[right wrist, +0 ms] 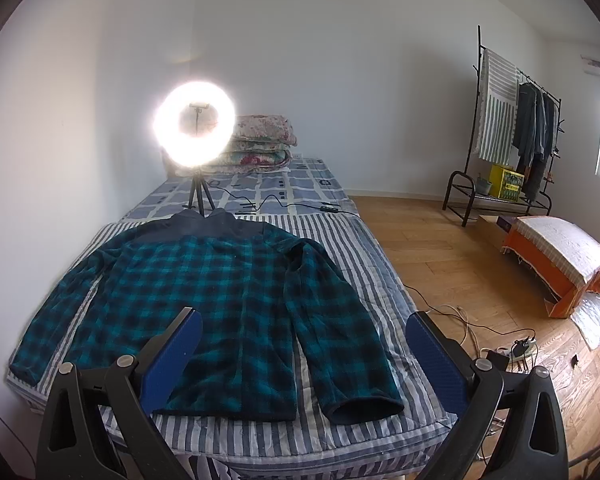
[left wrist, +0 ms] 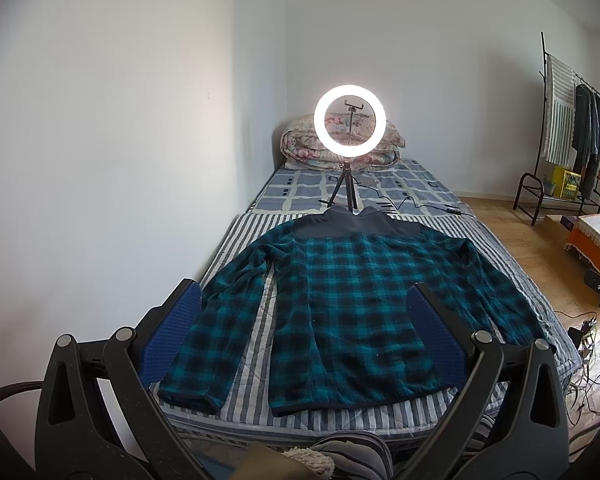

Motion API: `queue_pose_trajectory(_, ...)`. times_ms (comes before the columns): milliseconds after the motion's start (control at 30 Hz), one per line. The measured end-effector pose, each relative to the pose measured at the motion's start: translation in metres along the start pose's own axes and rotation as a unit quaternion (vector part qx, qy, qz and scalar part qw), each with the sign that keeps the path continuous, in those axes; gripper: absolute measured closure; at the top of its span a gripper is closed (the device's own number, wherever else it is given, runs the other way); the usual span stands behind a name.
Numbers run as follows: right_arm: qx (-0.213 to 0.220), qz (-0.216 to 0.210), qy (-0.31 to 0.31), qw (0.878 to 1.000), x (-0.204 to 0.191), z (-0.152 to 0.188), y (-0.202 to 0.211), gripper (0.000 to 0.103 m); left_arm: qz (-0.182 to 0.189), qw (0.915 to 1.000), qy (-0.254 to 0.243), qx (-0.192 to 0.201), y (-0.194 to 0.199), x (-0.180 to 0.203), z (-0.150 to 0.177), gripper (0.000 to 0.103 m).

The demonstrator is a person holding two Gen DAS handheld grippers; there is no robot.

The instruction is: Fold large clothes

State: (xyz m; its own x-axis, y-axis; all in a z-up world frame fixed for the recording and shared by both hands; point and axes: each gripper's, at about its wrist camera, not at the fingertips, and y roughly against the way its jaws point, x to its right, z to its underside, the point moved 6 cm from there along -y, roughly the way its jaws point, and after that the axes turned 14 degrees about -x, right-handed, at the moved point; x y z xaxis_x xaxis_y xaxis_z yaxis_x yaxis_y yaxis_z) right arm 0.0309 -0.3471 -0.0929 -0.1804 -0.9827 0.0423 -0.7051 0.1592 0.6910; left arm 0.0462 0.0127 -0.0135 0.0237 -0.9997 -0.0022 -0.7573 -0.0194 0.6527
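Observation:
A teal and black plaid fleece jacket (left wrist: pixel 340 300) with a dark navy collar lies spread flat, sleeves out to both sides, on a striped blanket (left wrist: pixel 252 344) on the bed. It also shows in the right wrist view (right wrist: pixel 220 300). My left gripper (left wrist: pixel 304 300) is open and empty, held above the bed's near end, over the jacket's left half. My right gripper (right wrist: pixel 304 328) is open and empty, above the jacket's right sleeve (right wrist: pixel 340 340) near the hem.
A lit ring light (left wrist: pixel 350 122) on a small tripod stands on the bed behind the collar, with cables (right wrist: pixel 284 204) trailing right. Folded quilts (right wrist: pixel 260 144) lie at the head. A clothes rack (right wrist: pixel 512 128), an orange box (right wrist: pixel 556 264) and floor cables (right wrist: pixel 500 348) are to the right.

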Motion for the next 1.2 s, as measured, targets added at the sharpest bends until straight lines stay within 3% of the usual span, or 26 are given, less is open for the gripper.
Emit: queue_pose_trajectory(1200, 0.004, 0.0, 0.001, 1.0, -0.0027, -0.0052, 0.0046, 0.0, 0.0, 1.0, 0.003, 0.005, 0.0079, 0.0007, -0.0078, 0.0)
